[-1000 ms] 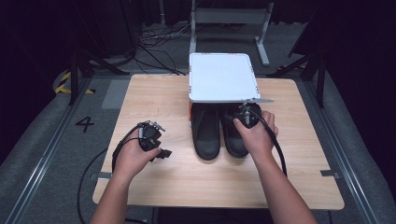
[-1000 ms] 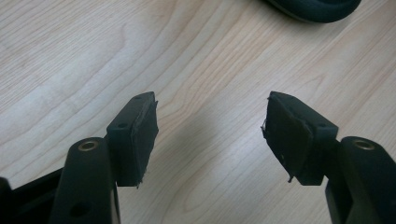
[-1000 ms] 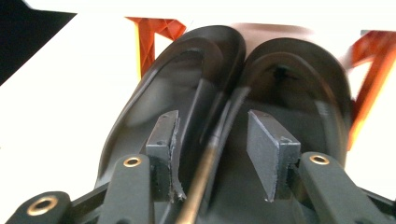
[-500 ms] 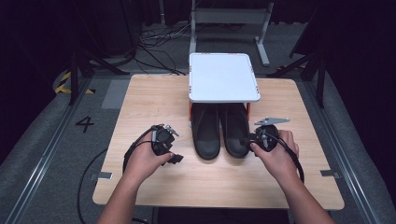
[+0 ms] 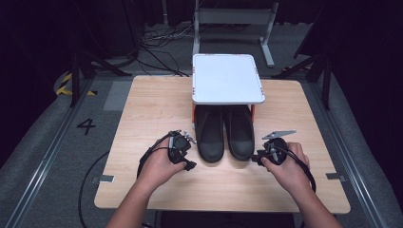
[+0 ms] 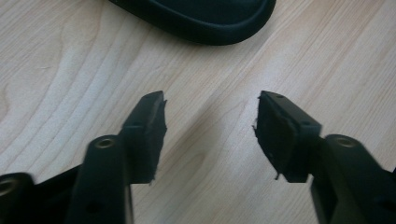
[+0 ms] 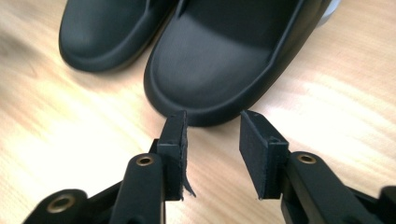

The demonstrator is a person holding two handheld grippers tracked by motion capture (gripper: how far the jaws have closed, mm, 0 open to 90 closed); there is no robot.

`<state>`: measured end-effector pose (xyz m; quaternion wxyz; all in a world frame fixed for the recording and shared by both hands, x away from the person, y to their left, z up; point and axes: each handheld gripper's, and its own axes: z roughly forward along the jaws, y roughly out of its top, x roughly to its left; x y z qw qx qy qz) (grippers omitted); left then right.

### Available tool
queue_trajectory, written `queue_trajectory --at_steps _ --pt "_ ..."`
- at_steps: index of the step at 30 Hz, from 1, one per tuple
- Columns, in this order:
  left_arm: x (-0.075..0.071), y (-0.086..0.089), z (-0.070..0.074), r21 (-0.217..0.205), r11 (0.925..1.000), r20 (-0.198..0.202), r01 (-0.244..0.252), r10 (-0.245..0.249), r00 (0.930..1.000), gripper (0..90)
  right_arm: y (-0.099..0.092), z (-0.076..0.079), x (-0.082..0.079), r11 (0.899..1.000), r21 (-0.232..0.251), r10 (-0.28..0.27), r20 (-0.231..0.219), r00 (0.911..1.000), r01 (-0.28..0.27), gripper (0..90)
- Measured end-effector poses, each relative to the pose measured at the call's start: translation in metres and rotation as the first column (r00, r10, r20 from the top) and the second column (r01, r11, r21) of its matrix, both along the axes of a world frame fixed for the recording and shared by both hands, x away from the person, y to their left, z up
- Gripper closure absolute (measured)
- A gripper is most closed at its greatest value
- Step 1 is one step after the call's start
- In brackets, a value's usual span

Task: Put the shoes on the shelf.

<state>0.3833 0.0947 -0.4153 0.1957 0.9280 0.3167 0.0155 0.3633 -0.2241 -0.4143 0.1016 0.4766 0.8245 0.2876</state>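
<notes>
Two black shoes stand side by side, toes toward me: the left one point(image 5: 211, 135) and the right one point(image 5: 241, 133), heels under a white shelf point(image 5: 228, 78). My left gripper point(image 5: 189, 157) rests low beside the left shoe's toe. In the left gripper view it point(image 6: 210, 109) is open over bare wood, with the toe point(image 6: 201, 18) ahead. My right gripper point(image 5: 257, 157) sits by the right shoe's toe. Its tips point(image 7: 212, 123) stand apart just short of that sole's rim point(image 7: 224, 60). Both pairs of jaws have just been closing, with nothing between them.
The wooden table point(image 5: 152, 109) has bare room to the left of the shoes and along the front edge. The shelf's orange legs stand beside the heels. Cables trail from both grippers off the near edge. Dark floor and frames surround the table.
My right hand has come off the top of the right shoe, back and down to the table by its toe. My left hand has slid right toward the left shoe's toe.
</notes>
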Motion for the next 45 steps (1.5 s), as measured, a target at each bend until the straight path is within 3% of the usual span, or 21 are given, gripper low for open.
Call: queue_trajectory --at_steps 3,8,12,18,29,37,41,45 --pt "-0.001 -0.011 -0.004 0.002 0.9985 -0.028 0.055 -0.055 0.9981 59.0 0.004 -0.006 0.0 1.0 -0.016 0.017 -0.043 0.9989 -0.018 64.0" --pt "-0.002 -0.027 -0.01 -0.012 0.9969 -0.06 0.078 -0.079 0.9951 72.8 0.013 -0.013 0.001 0.997 -0.052 0.045 -0.103 0.9936 -0.05 73.1" --pt "-0.001 -0.039 -0.017 -0.027 0.9955 -0.085 0.091 -0.093 0.992 76.4 0.018 -0.017 0.004 0.997 -0.063 0.044 -0.136 0.9898 -0.053 77.7" --pt "0.001 -0.055 -0.022 -0.024 0.9944 -0.111 0.103 -0.105 0.9882 74.8 0.027 -0.021 0.013 0.996 -0.068 0.05 -0.17 0.9841 -0.062 79.7" --pt "0.002 -0.059 -0.025 -0.008 0.997 -0.093 0.077 -0.077 0.9926 70.2 0.043 -0.026 0.019 0.993 -0.062 0.083 -0.189 0.9784 -0.097 77.6" --pt "0.009 -0.067 -0.029 -0.01 0.9983 -0.1 0.058 -0.058 0.9933 75.5 0.04 -0.021 0.016 0.994 -0.037 0.089 -0.196 0.9765 -0.098 77.0" --pt "0.013 -0.067 -0.026 -0.011 0.9998 -0.044 0.018 -0.018 0.9988 75.8 0.041 -0.022 0.019 0.995 -0.039 0.085 -0.199 0.9763 -0.095 76.8" --pt "0.017 -0.066 -0.026 -0.022 0.9997 -0.034 -0.012 0.012 0.9994 75.5 0.039 -0.023 0.023 0.996 -0.027 0.082 -0.209 0.9744 -0.089 77.0"
